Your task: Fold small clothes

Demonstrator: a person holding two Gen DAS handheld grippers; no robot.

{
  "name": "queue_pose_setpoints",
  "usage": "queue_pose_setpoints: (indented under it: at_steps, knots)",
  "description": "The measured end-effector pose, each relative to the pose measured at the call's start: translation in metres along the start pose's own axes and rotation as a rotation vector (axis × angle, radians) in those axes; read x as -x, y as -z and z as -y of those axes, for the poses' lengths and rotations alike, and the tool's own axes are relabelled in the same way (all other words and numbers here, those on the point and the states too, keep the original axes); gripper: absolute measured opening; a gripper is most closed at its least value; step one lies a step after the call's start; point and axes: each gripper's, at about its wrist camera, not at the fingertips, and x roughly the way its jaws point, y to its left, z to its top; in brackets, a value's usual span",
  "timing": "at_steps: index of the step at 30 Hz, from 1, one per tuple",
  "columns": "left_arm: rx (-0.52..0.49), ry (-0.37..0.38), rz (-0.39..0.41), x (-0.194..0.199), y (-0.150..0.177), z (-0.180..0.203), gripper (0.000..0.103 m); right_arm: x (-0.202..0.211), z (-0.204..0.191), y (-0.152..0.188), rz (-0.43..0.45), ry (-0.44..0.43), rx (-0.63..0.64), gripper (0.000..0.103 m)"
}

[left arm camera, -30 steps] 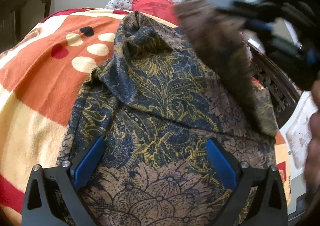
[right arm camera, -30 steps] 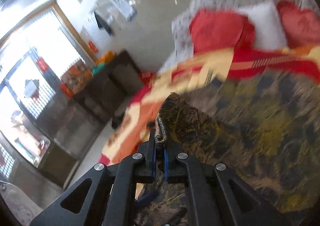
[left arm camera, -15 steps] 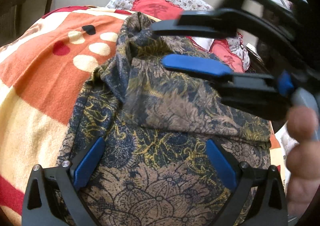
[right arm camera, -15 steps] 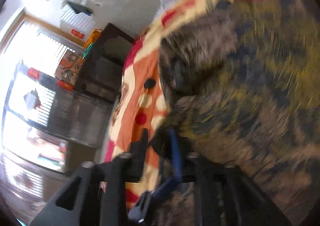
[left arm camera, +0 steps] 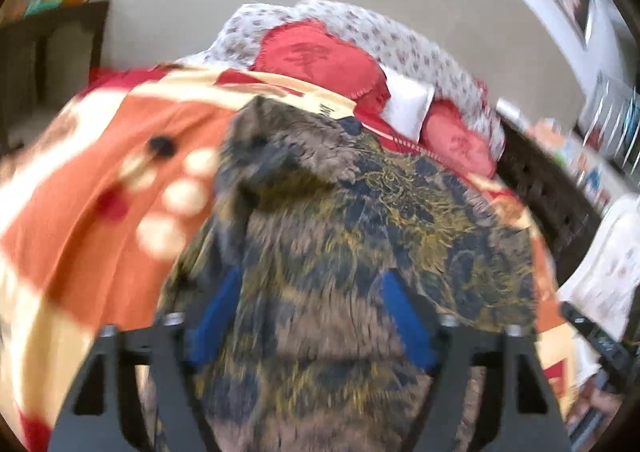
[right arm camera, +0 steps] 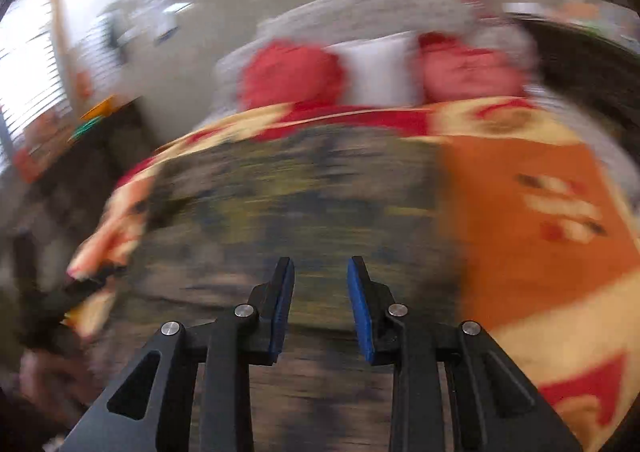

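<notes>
A dark floral garment in blue, gold and brown [left arm camera: 360,228] lies on the orange, cream and red blanket [left arm camera: 104,220], with one side folded over the middle. My left gripper [left arm camera: 308,292] is open, its blue pads on either side of the cloth's near part, low over it. In the right wrist view the garment [right arm camera: 304,204] is blurred by motion. My right gripper [right arm camera: 320,284] is open and empty above the garment's near edge. The right gripper's body shows at the lower right edge of the left wrist view [left arm camera: 600,344].
Red cushions [left arm camera: 320,56] and a white pillow [left arm camera: 408,104] lie at the head of the bed. Dark wooden furniture [left arm camera: 48,52] stands to the left and a dark carved bed frame [left arm camera: 548,192] to the right. A bright window [right arm camera: 28,64] is far left.
My right gripper carried a flap of the garment across, let it go and pulled back to the right. The flap now lies folded over the middle. The left gripper shifted slightly.
</notes>
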Motion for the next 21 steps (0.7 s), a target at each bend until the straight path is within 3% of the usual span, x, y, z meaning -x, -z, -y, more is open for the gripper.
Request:
queue_pose_setpoints:
  at_steps: [2,4,5,7,11,13,17,21]
  knots:
    - [-0.034,-0.038,-0.045,-0.026,-0.008,0.005,0.053,-0.001,0.026,-0.002,0.003,0.039,-0.059,0.040]
    - [-0.061,-0.106,-0.103,-0.054,-0.006,0.003,0.048,-0.005,0.033,-0.008,-0.007,0.048,-0.065,0.035]
    - [-0.085,-0.144,-0.135,-0.065,-0.001,0.000,0.040,-0.010,0.034,-0.011,-0.027,0.062,-0.055,0.032]
    - [-0.133,-0.161,-0.108,-0.067,0.007,-0.002,0.037,-0.018,0.031,-0.019,-0.053,0.097,-0.022,0.022]
    - [-0.109,-0.226,-0.086,-0.062,0.011,-0.014,0.020,-0.028,0.024,-0.027,-0.050,0.052,0.038,0.020]
    - [-0.070,-0.237,-0.081,-0.057,0.012,-0.023,0.018,-0.042,0.019,-0.028,-0.071,0.028,0.049,0.020]
    - [-0.103,-0.277,-0.074,-0.055,0.017,-0.017,0.019,-0.083,0.037,-0.009,-0.224,0.048,-0.005,0.020]
    - [-0.099,-0.274,-0.072,-0.054,0.016,-0.020,0.019,-0.071,0.066,-0.005,-0.253,0.014,-0.147,0.026]
